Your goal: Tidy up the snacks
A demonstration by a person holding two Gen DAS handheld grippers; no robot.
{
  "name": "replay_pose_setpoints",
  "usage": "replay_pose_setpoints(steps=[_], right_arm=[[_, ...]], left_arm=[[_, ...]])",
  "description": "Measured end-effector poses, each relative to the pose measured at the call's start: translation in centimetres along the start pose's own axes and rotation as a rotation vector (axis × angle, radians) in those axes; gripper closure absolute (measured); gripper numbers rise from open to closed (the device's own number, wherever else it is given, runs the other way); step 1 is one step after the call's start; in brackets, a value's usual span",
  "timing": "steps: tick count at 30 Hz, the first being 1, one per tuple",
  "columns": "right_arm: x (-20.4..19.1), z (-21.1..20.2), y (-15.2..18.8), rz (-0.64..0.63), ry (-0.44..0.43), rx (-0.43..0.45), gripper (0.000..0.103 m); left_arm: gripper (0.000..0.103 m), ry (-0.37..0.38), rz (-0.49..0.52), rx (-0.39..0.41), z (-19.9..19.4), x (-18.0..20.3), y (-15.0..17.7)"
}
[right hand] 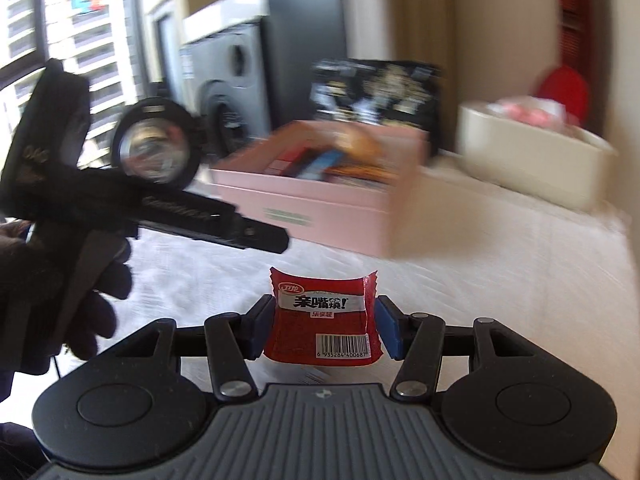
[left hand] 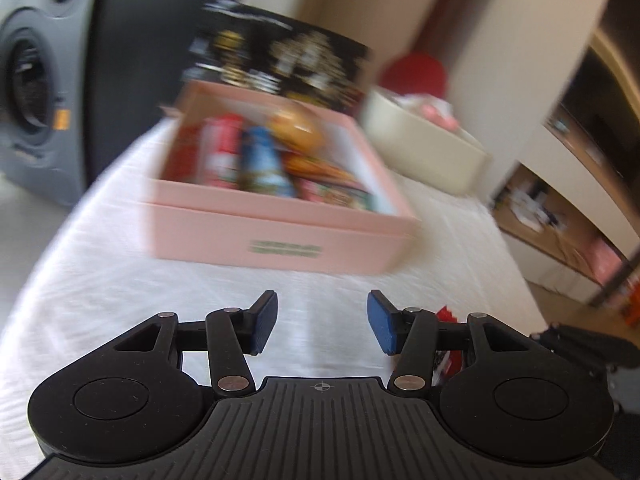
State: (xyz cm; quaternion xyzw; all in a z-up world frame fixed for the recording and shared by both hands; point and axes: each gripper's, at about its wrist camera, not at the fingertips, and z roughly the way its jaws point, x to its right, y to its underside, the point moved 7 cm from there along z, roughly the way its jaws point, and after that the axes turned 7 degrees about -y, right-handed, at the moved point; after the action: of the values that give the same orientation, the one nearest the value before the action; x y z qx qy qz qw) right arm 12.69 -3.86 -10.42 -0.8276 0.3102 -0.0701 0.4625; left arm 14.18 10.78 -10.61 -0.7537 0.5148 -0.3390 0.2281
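Note:
My right gripper [right hand: 324, 328] is shut on a small red snack packet [right hand: 322, 320] with a white label and a barcode, held upright above the white tablecloth. A pink box [right hand: 320, 216] stands ahead of it, with several snacks inside [left hand: 260, 156]. My left gripper [left hand: 322, 322] is open with nothing between its blue pads, and faces the front wall of the pink box [left hand: 280, 240]. In the right wrist view the left gripper [right hand: 272, 238] shows at the left, held by a black-gloved hand [right hand: 92, 300]. A corner of the red packet [left hand: 446, 316] peeks out behind the left gripper's right finger.
A cream tub [right hand: 532, 160] holding pink items sits to the right of the box. A black printed box [left hand: 280, 60] stands behind the pink one. A grey washing machine [left hand: 28, 92] is at the far left. Shelves [left hand: 560, 220] run along the right. The white tablecloth [left hand: 100, 260] covers the table.

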Motion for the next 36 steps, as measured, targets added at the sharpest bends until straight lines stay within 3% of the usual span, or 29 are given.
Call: replay_pose_setpoints(steps=[1, 3, 8, 13, 18, 20, 24, 27, 31, 36], right_arm=[[-1.0, 0.7, -0.3, -0.02, -0.028, 0.002, 0.038], [-2.6, 1.9, -0.7, -0.051, -0.051, -0.004, 0.031], [-3.2, 2.7, 0.1, -0.076, 0.012, -0.022, 0.03], [-0.2, 1.3, 2.8, -0.054, 0.128, -0.081, 0.03], [4.0, -1.2, 4.5, 0.091, 0.227, -0.07, 0.027], [5.0, -1.9, 4.7, 0.15, 0.225, -0.046, 0.027], [5.3, -1.5, 4.2, 0.238, 0.144, -0.035, 0.027], [4.6, 0.1, 3.2, 0.264, 0.1, -0.033, 0.027], [4.0, 2.6, 2.5, 0.249, 0.103, -0.069, 0.027], [3.7, 2.4, 2.7, 0.138, 0.202, -0.069, 0.027]], left_arm=[[0.048, -0.019, -0.015, 0.008, -0.4, -0.9, -0.1], [0.048, -0.047, -0.036, 0.016, -0.9, -2.3, -0.2], [0.048, -0.042, -0.036, 0.008, -1.1, -3.3, 0.5], [0.048, 0.019, 0.022, -0.028, -0.3, -1.6, 2.1], [0.048, 0.081, 0.12, -0.082, 0.1, 0.6, 4.5], [0.048, 0.102, 0.167, -0.098, -0.1, 1.5, 5.5], [0.048, 0.116, 0.324, -0.108, -1.3, 3.8, 7.6], [0.048, 0.091, 0.428, -0.102, -2.0, 4.9, 8.7], [0.048, 0.06, 0.446, -0.096, -2.3, 5.3, 9.0], [0.046, 0.026, 0.447, -0.091, -1.6, 5.3, 8.3]])
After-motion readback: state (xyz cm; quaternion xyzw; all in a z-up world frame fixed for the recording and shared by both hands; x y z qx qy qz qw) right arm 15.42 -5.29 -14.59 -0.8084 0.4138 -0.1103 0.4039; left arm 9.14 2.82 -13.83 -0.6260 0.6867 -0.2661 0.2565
